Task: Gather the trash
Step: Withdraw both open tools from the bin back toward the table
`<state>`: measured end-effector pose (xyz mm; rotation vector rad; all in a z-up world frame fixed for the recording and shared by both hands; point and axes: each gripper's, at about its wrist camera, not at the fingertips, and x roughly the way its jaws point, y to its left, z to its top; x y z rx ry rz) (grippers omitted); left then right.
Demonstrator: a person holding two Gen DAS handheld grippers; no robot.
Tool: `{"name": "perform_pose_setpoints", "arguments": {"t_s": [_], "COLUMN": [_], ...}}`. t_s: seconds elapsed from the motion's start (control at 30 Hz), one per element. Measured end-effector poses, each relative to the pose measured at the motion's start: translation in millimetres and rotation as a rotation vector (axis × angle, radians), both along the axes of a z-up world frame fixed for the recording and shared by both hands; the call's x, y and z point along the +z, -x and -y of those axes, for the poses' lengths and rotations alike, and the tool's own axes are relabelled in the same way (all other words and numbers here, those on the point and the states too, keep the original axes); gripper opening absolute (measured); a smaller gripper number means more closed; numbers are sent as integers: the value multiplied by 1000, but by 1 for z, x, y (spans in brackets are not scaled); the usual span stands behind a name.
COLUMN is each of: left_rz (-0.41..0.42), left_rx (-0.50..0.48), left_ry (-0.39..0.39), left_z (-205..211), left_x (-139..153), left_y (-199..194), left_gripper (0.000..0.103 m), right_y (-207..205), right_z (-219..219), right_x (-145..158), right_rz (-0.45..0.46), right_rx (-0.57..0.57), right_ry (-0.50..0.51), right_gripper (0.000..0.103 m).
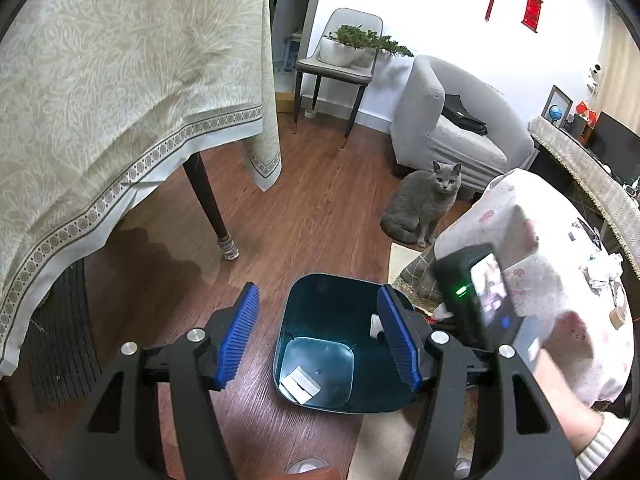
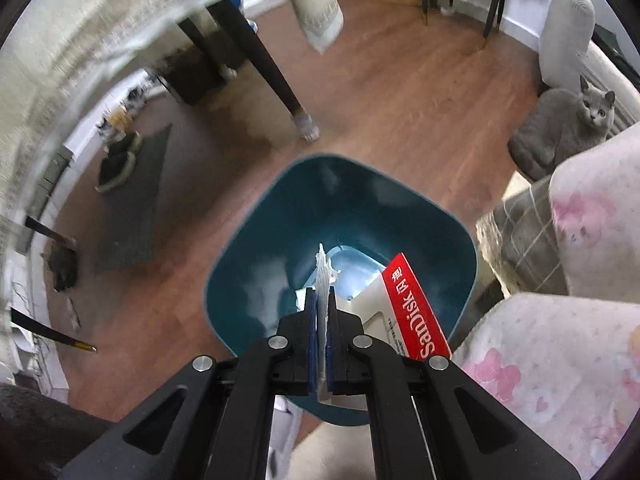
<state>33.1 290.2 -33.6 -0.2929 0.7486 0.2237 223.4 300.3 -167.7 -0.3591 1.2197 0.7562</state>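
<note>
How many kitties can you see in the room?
1. The grey cat sits on the wood floor beside the white armchair, past the teal bin. Others could hide under the table.

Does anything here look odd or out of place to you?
Mostly the grey cat, which sits on the wooden floor just beyond the teal bin and watches. Otherwise nothing is spilled: the right gripper pinches a torn white packaging card over the bin.

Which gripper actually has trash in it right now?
The right gripper: white packaging is pinched between its fingers over the teal bin. The left gripper is empty.
</note>
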Motion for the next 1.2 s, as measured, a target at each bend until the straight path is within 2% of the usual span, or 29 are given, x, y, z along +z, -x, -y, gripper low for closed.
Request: {"name": "perform_pose_setpoints", "arguments": {"t_s": [0.03,0.07,0.1,0.17,0.53,0.93,1.2], "left_rz": [3,6,9,12,41,103,146], "left_rx": [-1,-1,-2,-3,-5,-3,-30], "left_ry": [1,3,6,8,1,-21,-30], "left_z": [0,0,0,1,6,23,46], "left_x": [1,2,4,5,19,50,69], "left_y": [0,0,0,-1,-1,-5,-15], "left_gripper": [64,64,64,64,67,69,72], "right_y": [1,2,3,2,7,32,40], "right_z": [-2,-3,-4,-1,1,26,66], "right_x": [-2,-2,-2,0,13,93,151], "right_rz": [7,18,28,32,49,177,288], "right_rx": [7,11,8,-2,15,85,55], "right_ry": [13,23,26,24,26,-91,-159], "right_gripper": [11,20,35,49,49,52,55]}}
